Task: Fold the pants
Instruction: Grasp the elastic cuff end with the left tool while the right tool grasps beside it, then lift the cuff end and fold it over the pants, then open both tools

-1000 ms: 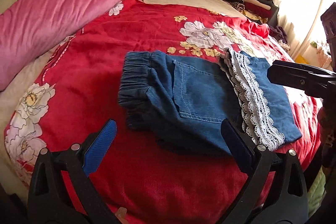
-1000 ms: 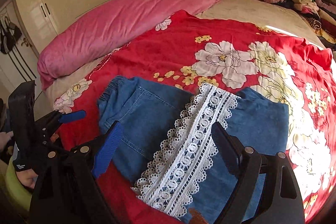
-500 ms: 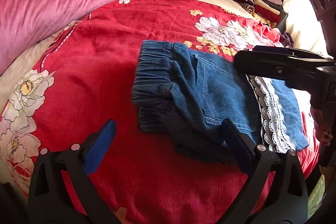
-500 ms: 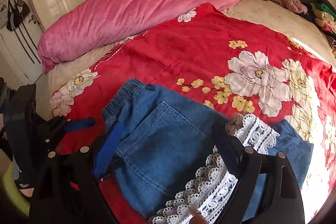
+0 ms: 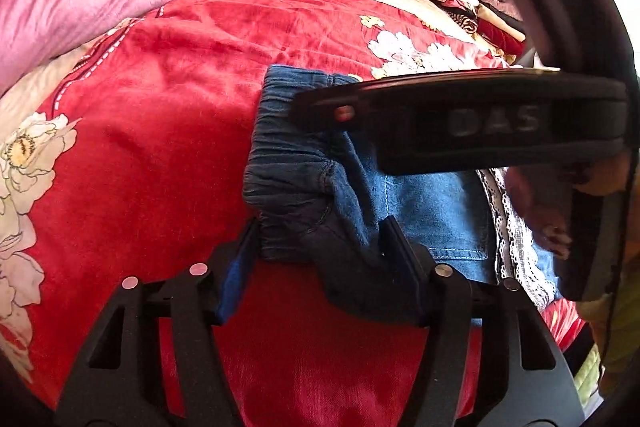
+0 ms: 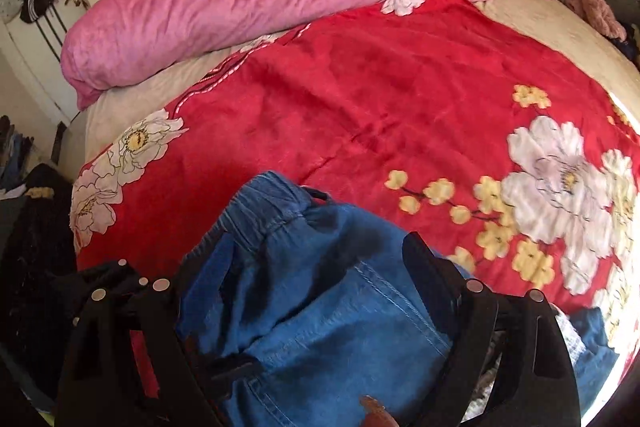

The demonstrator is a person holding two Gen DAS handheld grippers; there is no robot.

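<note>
Denim: the pants (image 5: 420, 203) lie folded on the red floral blanket (image 5: 168, 115), near its front edge; elastic waistband (image 5: 288, 163) to the left, white lace trim (image 5: 508, 227) to the right in the left wrist view.
Left gripper (image 5: 320, 255): jaws closing around the near corner of the waistband; bunched cloth sits between the fingers, but I cannot tell that the pads press on it yet.
Right gripper (image 6: 316, 267): jaws wide apart over the waistband and pocket area; denim below and between the fingers, nothing clamped. From the left wrist view its body crosses over the pants.
Risk, partial grab: the left jaws may catch only the top layer of the bunched waistband; a lift would then peel the fold open.
Risk, extra cloth: the corner lies flat on the soft blanket, so the lower finger could pinch blanket along with denim and drag it.
Risk, uneven lift: only one corner is nearly gripped; if the right jaws close late or off the edge, the stack would likely twist and the lace trim slide out of line.
Risk, crowding: both grippers work close together at the same end; contact between them seems possible.
Risk, edge: the pants lie near the front of the bed; a pull toward the person could tip them off.
</note>
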